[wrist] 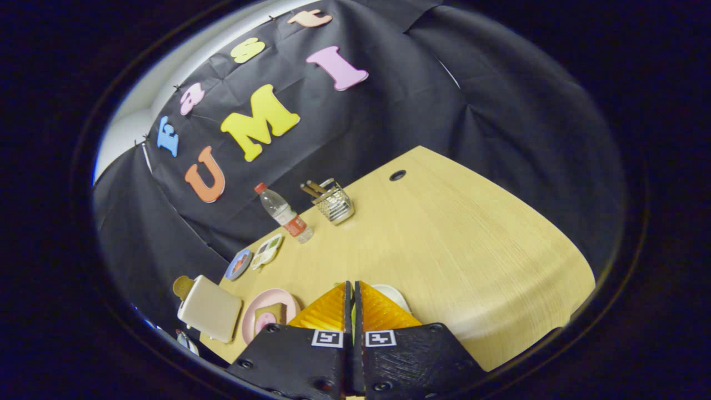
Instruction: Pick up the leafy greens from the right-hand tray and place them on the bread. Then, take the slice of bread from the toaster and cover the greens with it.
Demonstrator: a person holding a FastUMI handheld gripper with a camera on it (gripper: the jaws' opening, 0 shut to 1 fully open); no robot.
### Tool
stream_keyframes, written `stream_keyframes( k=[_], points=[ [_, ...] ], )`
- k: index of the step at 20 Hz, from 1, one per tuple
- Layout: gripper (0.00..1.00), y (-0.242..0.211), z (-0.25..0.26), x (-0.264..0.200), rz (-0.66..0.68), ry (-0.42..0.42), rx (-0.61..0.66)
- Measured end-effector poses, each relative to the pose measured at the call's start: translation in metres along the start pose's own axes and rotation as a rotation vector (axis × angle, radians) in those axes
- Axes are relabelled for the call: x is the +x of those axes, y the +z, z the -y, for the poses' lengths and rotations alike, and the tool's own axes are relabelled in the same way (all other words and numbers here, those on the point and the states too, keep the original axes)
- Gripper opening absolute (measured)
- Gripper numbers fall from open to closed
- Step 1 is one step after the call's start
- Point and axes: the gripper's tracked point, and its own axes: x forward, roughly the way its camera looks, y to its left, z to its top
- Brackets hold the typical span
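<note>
My gripper (pixel 353 284) hangs high over the table's near left part, its orange fingers (pixel 328 311) pressed almost together. A thin pale-green sliver of the leafy greens (pixel 353 319) shows in the slit between them; the rest of the leaf is hidden. The white tray (pixel 395 294) peeks out just behind the right finger. Left of the fingers lies a pink plate (pixel 253 311) carrying a slice of bread (pixel 270 315) with a pink topping. Further left stands the cream toaster (pixel 210 308), a brown bread slice (pixel 182 286) sticking out of its far end.
Along the wall side of the wooden table (pixel 461 250) are a water bottle (pixel 284 214), a wire-mesh cup with sticks (pixel 333 203), and two small dishes (pixel 240 263) (pixel 268 251). A round cable hole (pixel 397 175) sits further back.
</note>
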Motion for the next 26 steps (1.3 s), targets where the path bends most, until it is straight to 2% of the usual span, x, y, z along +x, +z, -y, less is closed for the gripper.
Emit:
stream_keyframes(
  k=[4, 10, 17, 20, 23, 26],
  points=[
    [0.0, 0.007, -0.053, -0.019, 0.038, 0.084, -0.004],
    [0.0, -0.004, -0.13, -0.026, 0.054, 0.158, -0.063],
    [0.0, -0.054, -0.235, 0.006, -0.007, 0.277, -0.082],
    [0.0, -0.079, -0.274, 0.026, -0.045, 0.329, -0.053],
    [0.0, -0.106, -0.293, 0.05, -0.094, 0.357, -0.017],
    [0.0, -0.123, -0.284, 0.072, -0.134, 0.347, 0.051]
  ],
)
